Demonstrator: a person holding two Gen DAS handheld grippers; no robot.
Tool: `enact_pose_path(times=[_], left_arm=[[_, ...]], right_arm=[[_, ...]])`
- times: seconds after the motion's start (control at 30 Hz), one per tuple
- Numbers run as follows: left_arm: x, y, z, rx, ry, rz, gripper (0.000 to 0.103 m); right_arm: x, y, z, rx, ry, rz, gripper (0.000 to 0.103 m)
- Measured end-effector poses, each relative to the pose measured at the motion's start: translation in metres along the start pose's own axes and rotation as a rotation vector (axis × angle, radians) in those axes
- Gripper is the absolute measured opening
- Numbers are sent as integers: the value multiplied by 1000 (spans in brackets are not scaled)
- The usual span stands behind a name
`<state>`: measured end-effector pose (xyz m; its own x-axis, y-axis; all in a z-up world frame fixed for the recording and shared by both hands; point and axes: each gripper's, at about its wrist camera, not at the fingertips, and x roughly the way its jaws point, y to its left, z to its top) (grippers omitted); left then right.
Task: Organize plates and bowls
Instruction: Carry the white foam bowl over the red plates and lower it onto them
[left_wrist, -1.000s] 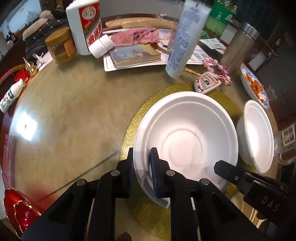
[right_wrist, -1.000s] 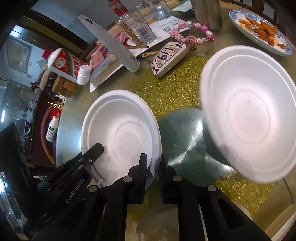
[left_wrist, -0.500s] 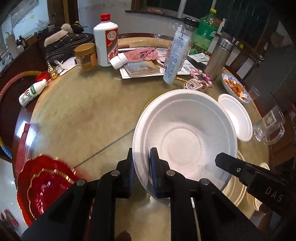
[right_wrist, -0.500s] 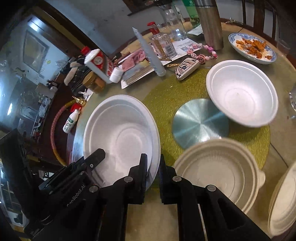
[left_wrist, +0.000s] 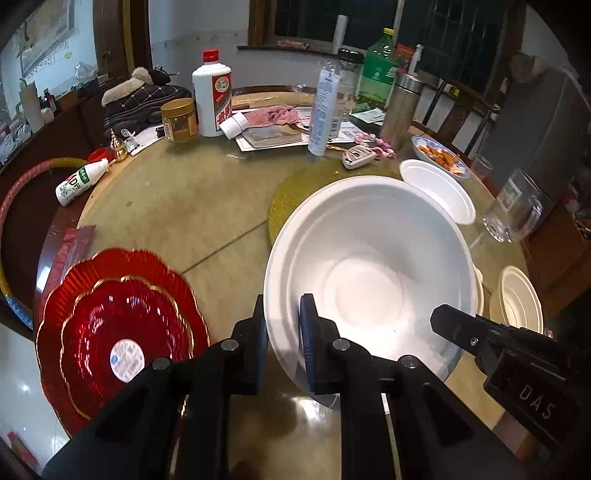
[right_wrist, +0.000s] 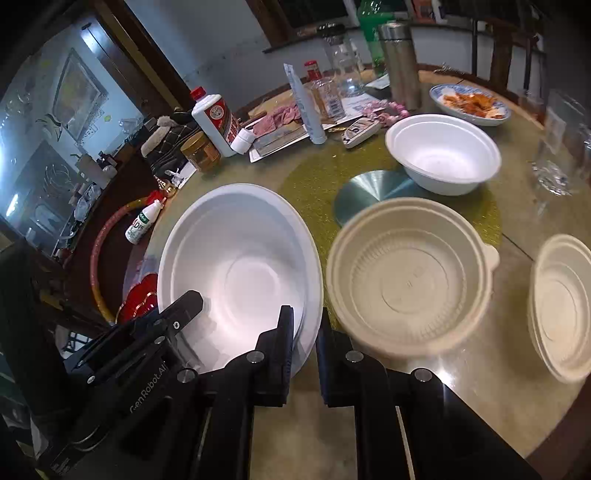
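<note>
Foam bowl (left_wrist: 369, 266) white, round, smooth, rim clenched by left tongs (left_wrist: 282, 325) and right tongs (right_wrist: 304, 332)

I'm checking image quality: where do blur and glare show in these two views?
Left wrist: the red plates are motion-smeared, and glare whitens the white bowl. Right wrist: the beige bowl has smeared rims, the glass is blurred. Both have fisheye bending and dark corners.

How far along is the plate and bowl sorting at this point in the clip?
Done: two red plates sit nested at the table's edge. In hand: the left gripper and right gripper both pinch the rim of the large white bowl, lifted over the table. Left: the small white bowl and two beige bowls sit apart, unstacked.
</note>
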<state>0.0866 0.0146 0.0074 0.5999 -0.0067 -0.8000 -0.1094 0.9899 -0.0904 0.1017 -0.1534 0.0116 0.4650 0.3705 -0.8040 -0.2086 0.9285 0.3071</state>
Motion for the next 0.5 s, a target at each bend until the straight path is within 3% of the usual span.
enact_pose_path(times=[0.3,0.5], left_arm=[[-17,0,-32,29,-27,3,14],[-35,17,-46,12,-67,23,14]], right_arm=[[-12,6,-42,-24,-38,-15,12],[-18,22,-55,-65,-57,27,12]])
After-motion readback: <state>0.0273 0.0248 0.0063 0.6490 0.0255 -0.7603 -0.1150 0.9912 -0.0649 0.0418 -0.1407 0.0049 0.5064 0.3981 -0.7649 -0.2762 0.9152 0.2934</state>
